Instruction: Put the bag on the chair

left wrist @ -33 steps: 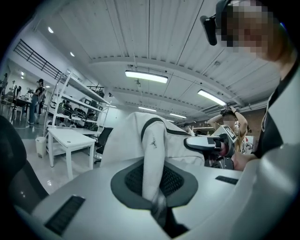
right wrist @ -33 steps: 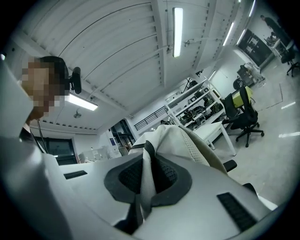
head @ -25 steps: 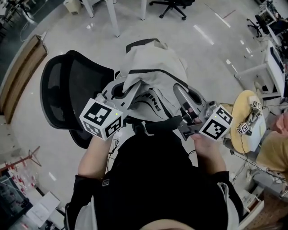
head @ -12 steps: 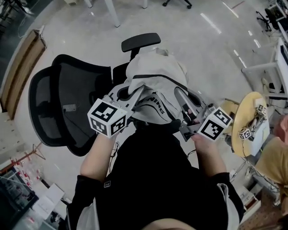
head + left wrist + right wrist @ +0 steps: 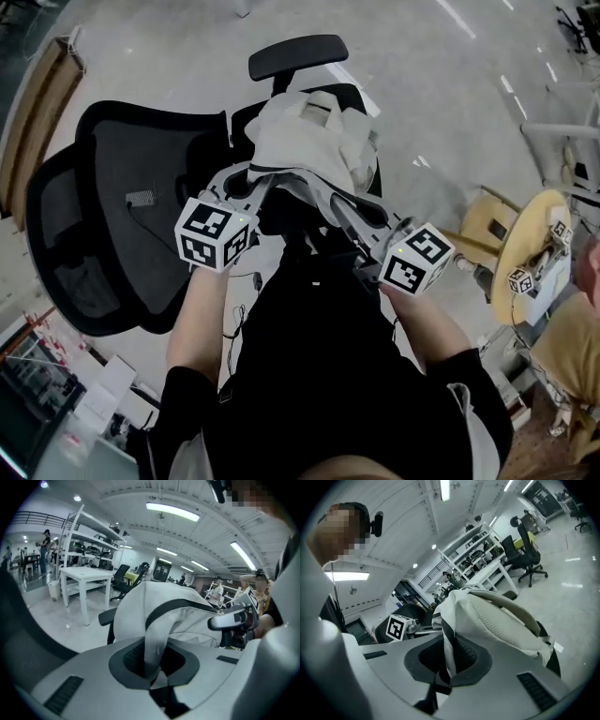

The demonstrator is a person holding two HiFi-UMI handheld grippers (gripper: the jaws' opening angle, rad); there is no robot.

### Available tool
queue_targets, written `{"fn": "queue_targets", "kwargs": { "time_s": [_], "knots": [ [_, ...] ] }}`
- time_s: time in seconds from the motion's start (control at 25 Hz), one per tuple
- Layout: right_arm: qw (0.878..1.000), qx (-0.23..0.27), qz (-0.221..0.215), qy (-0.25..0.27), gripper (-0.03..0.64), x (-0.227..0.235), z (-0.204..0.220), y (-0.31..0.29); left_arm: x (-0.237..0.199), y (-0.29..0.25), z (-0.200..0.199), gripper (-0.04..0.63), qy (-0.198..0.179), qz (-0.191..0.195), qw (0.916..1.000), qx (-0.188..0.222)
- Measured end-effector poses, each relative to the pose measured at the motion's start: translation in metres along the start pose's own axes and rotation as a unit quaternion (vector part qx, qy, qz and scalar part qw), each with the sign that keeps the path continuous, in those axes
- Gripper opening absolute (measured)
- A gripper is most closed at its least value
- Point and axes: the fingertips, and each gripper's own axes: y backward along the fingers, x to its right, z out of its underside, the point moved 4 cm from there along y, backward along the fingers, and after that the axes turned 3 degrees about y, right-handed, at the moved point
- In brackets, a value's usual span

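The white-grey bag [image 5: 309, 141] hangs over the seat of the black mesh office chair [image 5: 112, 216], between its backrest and one armrest [image 5: 298, 56]; whether it rests on the seat is hidden. My left gripper [image 5: 258, 183] pinches a grey strap [image 5: 154, 644] of the bag [image 5: 187, 620]; its jaws are opening, with the strap still between them. My right gripper [image 5: 342, 202] is shut on a striped strap [image 5: 447, 653] of the bag [image 5: 497, 620]. The two grippers hold the bag from its near side.
A round wooden stool [image 5: 525, 244] with small marker cubes on it stands at the right, with a person's arm beside it. A wooden bench [image 5: 37, 103] lies at the far left. Boxes sit at the lower left. A white table [image 5: 86, 576] stands beyond the chair.
Both grippers have carried the bag forward over the chair seat. The chair now sits closer and lower in the head view, its armrest just past the bag.
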Motion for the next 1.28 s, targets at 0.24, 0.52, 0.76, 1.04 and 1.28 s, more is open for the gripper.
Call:
{"fn": "queue_targets", "kwargs": {
  "time_s": [0.24,0.52,0.76,1.04,1.28],
  "knots": [
    [0.993,-0.081,-0.047,-0.071,0.032,-0.024,0.069,-0.061,-0.054,0.034,0.069,0.043,0.104,-0.048,0.9934,-0.012],
    [0.982,-0.167,-0.072,-0.057,0.034,-0.094,0.118,-0.111,-0.095,0.098,0.113,0.081,0.170,-0.120,0.9776,-0.030],
    [0.980,-0.187,-0.036,-0.060,0.034,-0.092,0.122,-0.105,-0.090,0.109,0.125,0.087,0.149,-0.115,0.9817,-0.029],
    [0.976,-0.218,0.011,-0.025,0.035,-0.085,0.145,-0.070,-0.061,0.112,0.147,0.101,0.140,-0.085,0.9845,-0.063],
    [0.976,-0.210,0.053,-0.008,0.077,-0.075,0.148,-0.040,-0.033,0.121,0.163,0.124,0.120,-0.065,0.9872,-0.083]
  ]
}}
